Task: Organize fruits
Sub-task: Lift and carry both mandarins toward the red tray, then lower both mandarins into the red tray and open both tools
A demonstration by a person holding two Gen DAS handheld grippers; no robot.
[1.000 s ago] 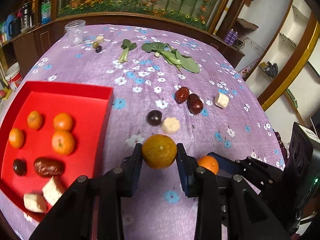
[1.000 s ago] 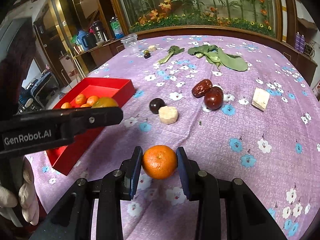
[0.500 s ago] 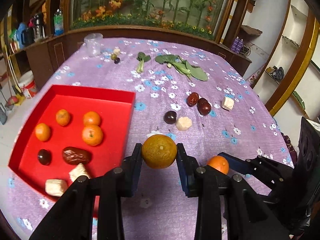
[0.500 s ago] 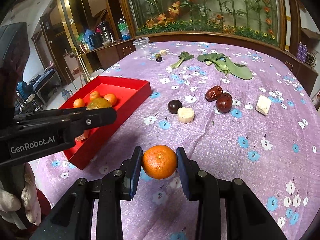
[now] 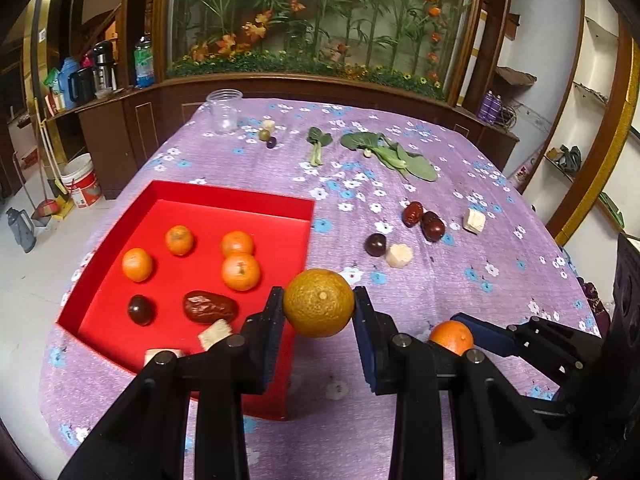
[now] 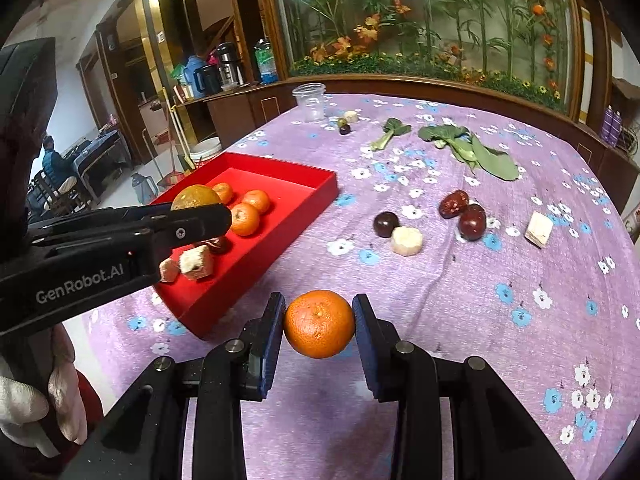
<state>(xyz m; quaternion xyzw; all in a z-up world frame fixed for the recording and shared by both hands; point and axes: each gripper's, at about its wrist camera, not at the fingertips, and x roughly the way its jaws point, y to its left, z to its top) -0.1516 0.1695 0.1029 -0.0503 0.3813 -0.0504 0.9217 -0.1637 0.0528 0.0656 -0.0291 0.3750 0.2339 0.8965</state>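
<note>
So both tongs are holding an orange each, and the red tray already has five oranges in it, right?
Not quite: the red tray holds four oranges, not five, as the left wrist view shows. The rest stands: the left tongs grip a yellowish orange and the right tongs grip a bright orange.

Home dining room: floral tablecloth (image 5: 400, 420), thermoses (image 6: 230, 62)

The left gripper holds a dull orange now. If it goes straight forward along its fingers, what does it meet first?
Probably the right wall of the red tray. The left gripper with its dull orange hangs over the near right corner; depth is uncertain.
</note>
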